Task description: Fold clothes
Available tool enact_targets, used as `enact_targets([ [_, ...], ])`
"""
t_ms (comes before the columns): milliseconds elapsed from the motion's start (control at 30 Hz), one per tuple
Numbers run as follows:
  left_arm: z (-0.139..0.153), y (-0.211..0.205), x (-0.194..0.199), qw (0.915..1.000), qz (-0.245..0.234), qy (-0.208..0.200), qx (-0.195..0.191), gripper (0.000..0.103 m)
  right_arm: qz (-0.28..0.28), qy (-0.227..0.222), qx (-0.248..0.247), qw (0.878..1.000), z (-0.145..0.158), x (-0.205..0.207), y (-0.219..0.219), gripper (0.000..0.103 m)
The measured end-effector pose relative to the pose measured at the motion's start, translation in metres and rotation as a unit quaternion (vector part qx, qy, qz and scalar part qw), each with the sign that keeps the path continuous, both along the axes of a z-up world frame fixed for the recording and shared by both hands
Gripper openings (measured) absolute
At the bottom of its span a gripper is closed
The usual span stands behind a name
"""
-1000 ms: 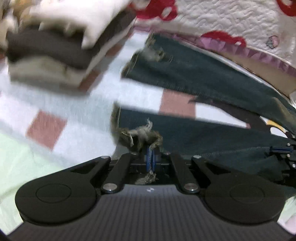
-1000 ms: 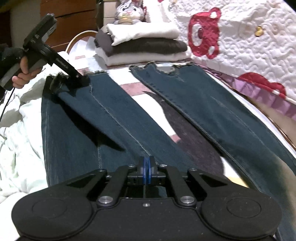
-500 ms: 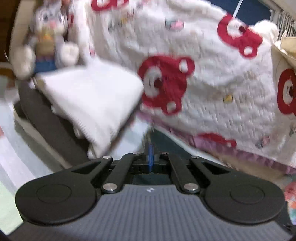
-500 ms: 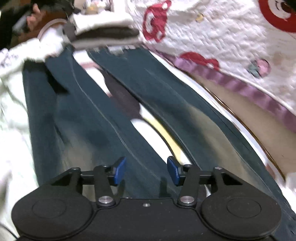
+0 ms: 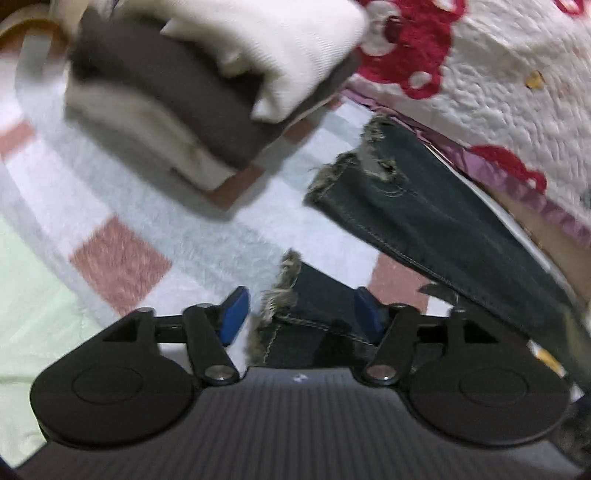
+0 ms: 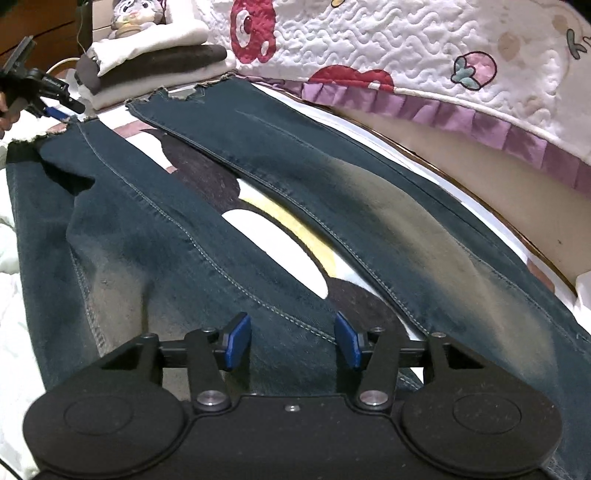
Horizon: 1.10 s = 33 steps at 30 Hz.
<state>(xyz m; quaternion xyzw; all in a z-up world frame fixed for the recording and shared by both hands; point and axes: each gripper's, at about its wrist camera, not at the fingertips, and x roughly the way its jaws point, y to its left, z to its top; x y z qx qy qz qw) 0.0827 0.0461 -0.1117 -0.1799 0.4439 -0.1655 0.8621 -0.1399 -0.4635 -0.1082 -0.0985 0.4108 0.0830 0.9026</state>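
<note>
Left wrist view: our left gripper (image 5: pixel 301 317) gapes empty around the jeans (image 5: pixel 424 221) hem; right gripper (image 6: pixel 292 341) likewise, so closing could snag frayed threads only.

We are in a bedroom at home. Under the right tongs (image 6: pixel 292 345) lies a bed (image 6: pixel 461 192) with a checked blanket (image 5: pixel 122 258). Far ahead of them sits a pile of folded clothes (image 6: pixel 155 66) with a soft toy bunny (image 6: pixel 136 16) behind it. To their right hangs a white quilt (image 6: pixel 406 40) with red bears.
</note>
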Motion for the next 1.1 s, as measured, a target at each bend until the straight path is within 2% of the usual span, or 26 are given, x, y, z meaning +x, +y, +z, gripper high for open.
enact_targets([
  [133, -0.009, 0.008, -0.004, 0.9990, -0.015, 0.009, -0.042, 0.074, -0.003, 0.011, 0.007, 1.000, -0.007, -0.001, -0.001, 0.057],
  [233, -0.015, 0.015, -0.007, 0.9968, -0.026, 0.016, -0.073, 0.067, -0.005, 0.015, 0.012, 1.000, -0.011, -0.002, -0.002, 0.057],
  [267, -0.017, 0.017, -0.008, 0.9959, -0.030, 0.019, -0.083, 0.051, -0.006, 0.014, 0.014, 1.000, -0.012, -0.001, -0.002, 0.058],
  [300, -0.020, 0.019, -0.009, 0.9948, -0.034, 0.021, -0.094, 0.026, -0.007, 0.014, 0.016, 1.000, -0.012, -0.001, -0.003, 0.058],
  [333, -0.022, 0.021, -0.010, 0.9936, -0.038, 0.024, -0.104, 0.019, -0.008, 0.014, 0.018, 1.000, -0.012, 0.000, -0.003, 0.059],
  [367, -0.021, 0.018, -0.011, 0.9931, -0.051, 0.020, -0.104, 0.018, -0.008, 0.014, 0.019, 1.000, -0.012, 0.001, -0.002, 0.059],
  [433, -0.015, 0.002, -0.013, 0.9918, -0.091, 0.010, -0.089, 0.019, -0.006, 0.015, 0.020, 1.000, -0.012, 0.001, -0.002, 0.059],
  [533, -0.015, -0.017, -0.010, 0.9920, -0.106, 0.013, -0.067, 0.022, -0.001, 0.015, 0.022, 1.000, -0.012, -0.001, 0.000, 0.059],
  [600, -0.020, -0.025, -0.003, 0.9930, -0.097, 0.024, -0.063, 0.040, -0.003, 0.013, 0.025, 1.000, -0.013, -0.001, -0.001, 0.059],
  [667, -0.026, -0.029, 0.003, 0.9934, -0.079, 0.041, -0.073, 0.049, -0.004, 0.012, 0.030, 0.999, -0.013, -0.001, -0.002, 0.059],
  [733, -0.027, -0.027, 0.003, 0.9952, -0.049, 0.049, -0.070, 0.049, -0.005, 0.012, 0.032, 0.999, -0.014, -0.001, -0.002, 0.059],
  [833, -0.012, -0.019, -0.001, 0.9997, -0.017, 0.016, -0.013, 0.052, -0.005, 0.010, 0.035, 0.999, -0.015, -0.001, -0.003, 0.059],
  [900, 0.000, -0.013, -0.004, 0.9994, 0.003, -0.012, 0.032, 0.068, -0.006, 0.009, 0.037, 0.999, -0.015, -0.001, -0.003, 0.060],
  [933, 0.002, -0.008, -0.003, 0.9987, 0.011, -0.015, 0.048, 0.070, -0.006, 0.009, 0.038, 0.999, -0.015, -0.001, -0.003, 0.061],
  [1000, -0.002, 0.006, 0.003, 0.9980, 0.019, 0.003, 0.060, 0.071, -0.007, 0.008, 0.040, 0.999, -0.016, 0.000, -0.004, 0.061],
  [1033, -0.010, 0.013, 0.007, 0.9986, 0.019, 0.029, 0.039, 0.071, -0.007, 0.008, 0.041, 0.999, -0.016, 0.000, -0.004, 0.062],
  [1100, -0.030, 0.027, 0.012, 0.9943, 0.010, 0.098, -0.039, 0.071, -0.007, 0.007, 0.043, 0.999, -0.016, 0.000, -0.004, 0.063],
])
